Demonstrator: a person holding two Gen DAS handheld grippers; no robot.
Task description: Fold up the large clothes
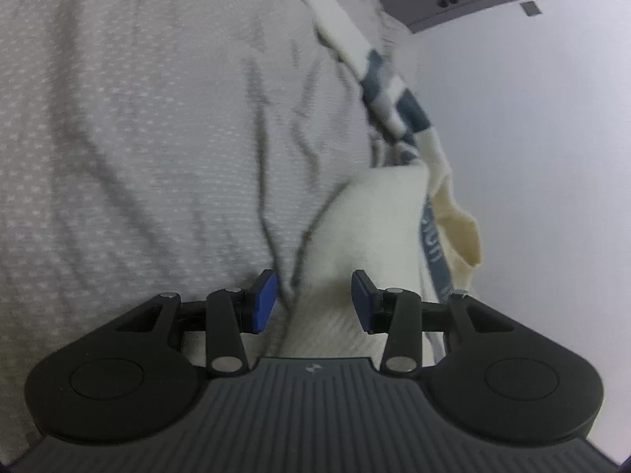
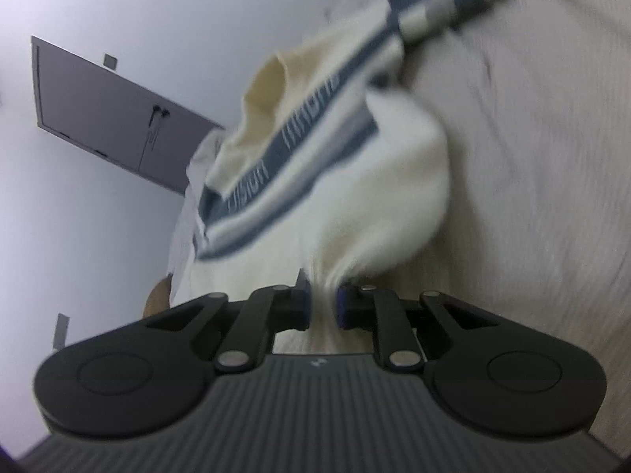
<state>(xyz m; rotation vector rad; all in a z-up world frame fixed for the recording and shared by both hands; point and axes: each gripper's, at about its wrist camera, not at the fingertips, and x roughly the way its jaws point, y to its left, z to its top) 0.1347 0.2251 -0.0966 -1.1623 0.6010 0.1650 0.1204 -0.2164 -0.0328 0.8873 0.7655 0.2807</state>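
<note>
The right gripper [image 2: 321, 301] pinches the cream sweater [image 2: 355, 181], which trails toward 1 o'clock over the bed [image 2: 552, 197]. The left gripper [image 1: 313, 301] gapes wide, holding nothing.

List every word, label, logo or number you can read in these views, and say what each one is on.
No text reads clearly.
Pale lettering on the blue band of the cream sweater: too blurred to read; the left wrist view shows it no clearer.
Small emblem on the gripper body: a mark, no letters.
</note>
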